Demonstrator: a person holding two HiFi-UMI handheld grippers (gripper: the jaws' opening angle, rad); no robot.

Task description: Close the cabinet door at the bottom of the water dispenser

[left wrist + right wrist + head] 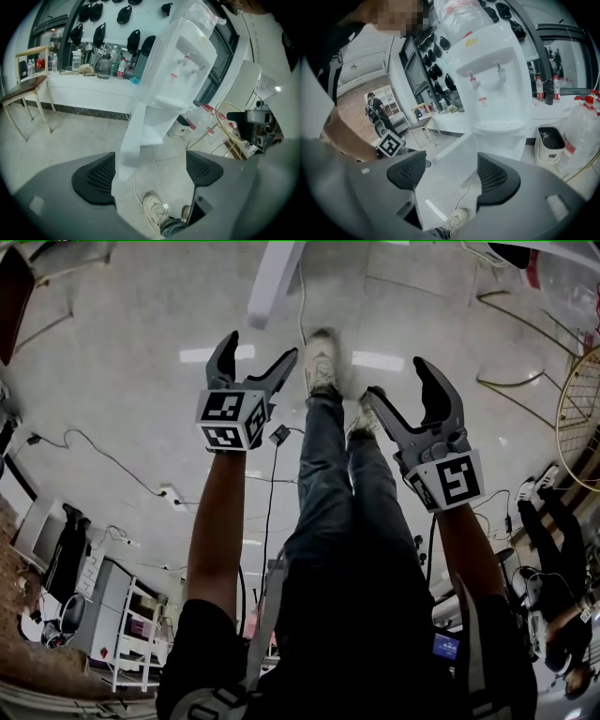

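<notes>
door: cabinet door (127, 145) swung open at the base of the water dispenser (183, 61) | where: pretty much straight ahead of left claw (261, 343), looks nearer than right claw (397, 377) | claws: both spread wide, holding nothing

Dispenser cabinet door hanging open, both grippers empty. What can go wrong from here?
The cabinet door juts edge-on towards the left gripper; a push on that edge may slip off.
The cable lies on the floor below the door, by the shoe: it may snag or trip.
A hard shove might rock the water dispenser.
</notes>
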